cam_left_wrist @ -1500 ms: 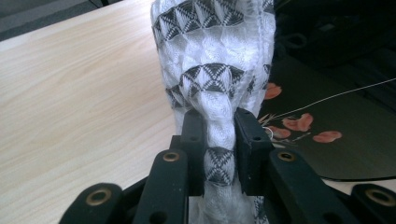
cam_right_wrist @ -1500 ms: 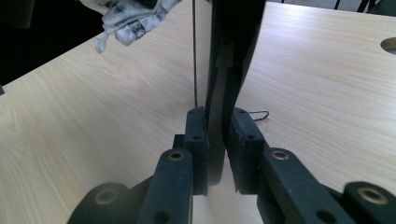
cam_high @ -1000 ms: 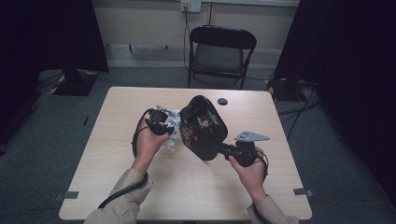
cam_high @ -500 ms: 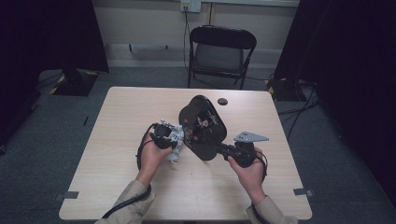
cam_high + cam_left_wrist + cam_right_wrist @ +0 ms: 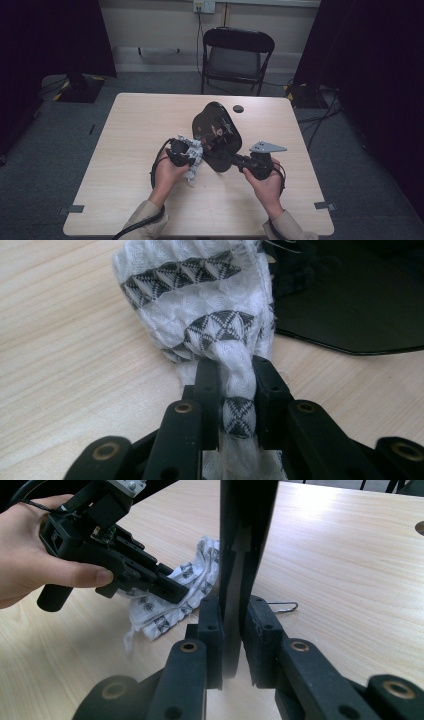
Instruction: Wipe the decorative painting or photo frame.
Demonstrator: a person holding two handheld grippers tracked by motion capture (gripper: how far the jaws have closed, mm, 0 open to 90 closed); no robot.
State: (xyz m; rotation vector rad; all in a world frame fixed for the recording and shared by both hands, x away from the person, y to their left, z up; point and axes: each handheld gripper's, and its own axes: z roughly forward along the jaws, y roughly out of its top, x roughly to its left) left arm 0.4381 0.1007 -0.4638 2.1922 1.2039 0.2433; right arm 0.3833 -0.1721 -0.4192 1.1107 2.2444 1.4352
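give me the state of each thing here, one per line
patterned cloth: bunched, pinched in the left tool, lower end on the table
black tray: tilted up, rim clamped in the right tool
folding chair: unfolded, nobody on it
small black disc: flat on the table, apart from the tray
metal clip: lying loose on the table

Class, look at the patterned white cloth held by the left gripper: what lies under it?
Under the white cloth lies the bare wooden table; the black tray sits beside it. Whatever is directly beneath the bunched folds is covered.
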